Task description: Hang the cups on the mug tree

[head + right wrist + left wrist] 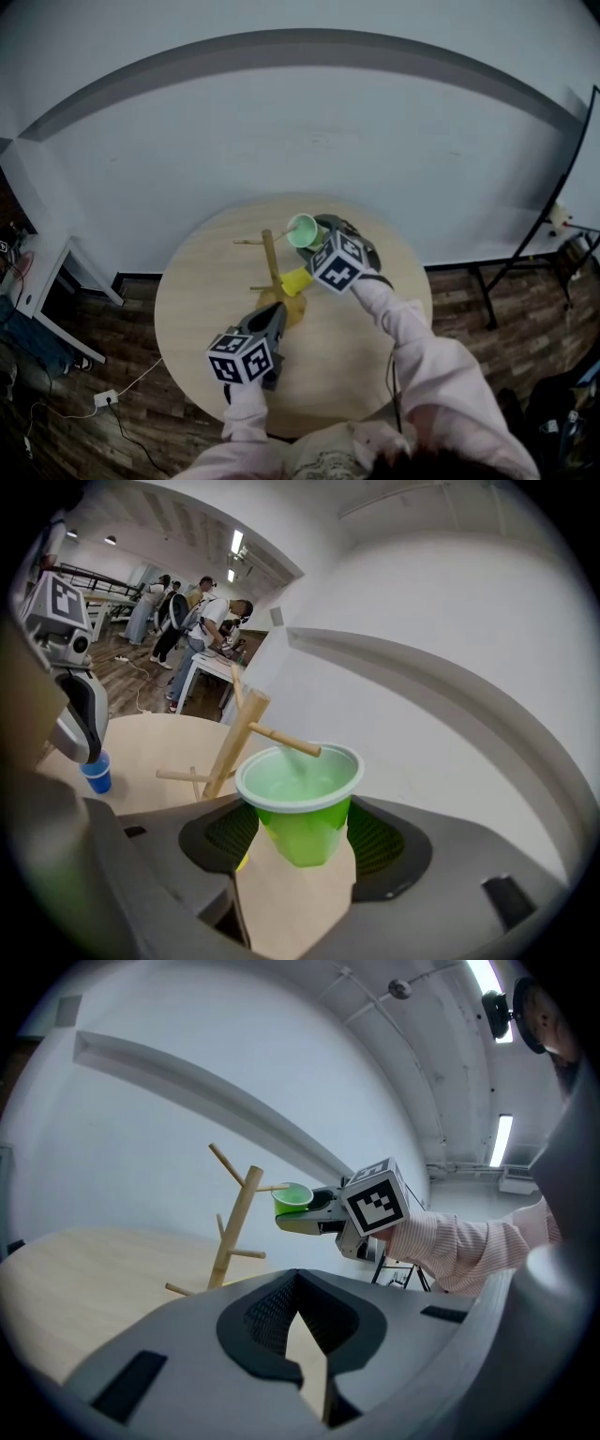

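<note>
So the right tool (301,838) has its jaws spread fairly wide and is pinching the green cup (300,803) by its sides, mouth up and tipped a bit toward the mug tree (269,258). The cup sits up high, right beside the top of the tree. In the right gripper view the tip of one upper peg (286,741) pokes over the cup's rim, though I honestly can't tell if wood and plastic are touching. Nothing is hanging off that peg yet, since the tool carries the cup. The left tool (297,1285) is on the near side of the tree, down low over the round wooden bench (356,347). Its jaws are pressed together at the tips with nothing between them, just a sliver of bench showing through the gap behind. There's a yellow cup (295,281) low down, right against the tree's trunk on the same side as the green one, but I can't say whether it's on a lower peg or lying on the bench. A small blue cup (95,772) stands on the bench, off to the side of the tree and just under the left tool's tip. The tree itself stands upright near the middle of the bench, with its other pegs bare as far as I can see.
</note>
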Demonstrator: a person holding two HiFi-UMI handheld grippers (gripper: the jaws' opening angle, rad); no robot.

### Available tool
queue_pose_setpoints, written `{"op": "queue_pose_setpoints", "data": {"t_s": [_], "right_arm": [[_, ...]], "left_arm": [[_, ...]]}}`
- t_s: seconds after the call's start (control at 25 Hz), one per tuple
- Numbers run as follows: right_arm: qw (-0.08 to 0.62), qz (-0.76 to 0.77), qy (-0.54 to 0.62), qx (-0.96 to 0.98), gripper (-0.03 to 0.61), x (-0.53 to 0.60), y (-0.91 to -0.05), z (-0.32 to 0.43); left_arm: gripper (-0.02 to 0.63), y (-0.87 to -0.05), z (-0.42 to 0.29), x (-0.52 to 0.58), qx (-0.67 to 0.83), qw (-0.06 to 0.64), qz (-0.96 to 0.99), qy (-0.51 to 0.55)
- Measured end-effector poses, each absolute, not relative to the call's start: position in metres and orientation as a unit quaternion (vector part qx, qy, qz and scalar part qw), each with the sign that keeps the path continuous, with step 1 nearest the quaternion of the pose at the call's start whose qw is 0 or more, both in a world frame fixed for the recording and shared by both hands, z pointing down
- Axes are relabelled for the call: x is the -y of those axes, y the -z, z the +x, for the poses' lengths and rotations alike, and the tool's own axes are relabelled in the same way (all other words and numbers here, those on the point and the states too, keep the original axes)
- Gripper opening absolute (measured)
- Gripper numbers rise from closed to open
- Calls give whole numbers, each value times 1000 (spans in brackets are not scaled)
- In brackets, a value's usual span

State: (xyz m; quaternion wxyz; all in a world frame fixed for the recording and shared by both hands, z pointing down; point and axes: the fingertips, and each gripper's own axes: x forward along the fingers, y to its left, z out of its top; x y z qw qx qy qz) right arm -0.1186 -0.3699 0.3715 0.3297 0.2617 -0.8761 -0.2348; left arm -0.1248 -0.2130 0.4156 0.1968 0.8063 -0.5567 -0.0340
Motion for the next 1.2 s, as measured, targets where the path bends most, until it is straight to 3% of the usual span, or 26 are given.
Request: {"op": "queue_pose_setpoints", "data": {"t_s": [1.2], "right_arm": [[426,237,441,753,289,363,-371,-141]], "left_arm": [[5,-423,-145,205,563,206,799,41]]}}
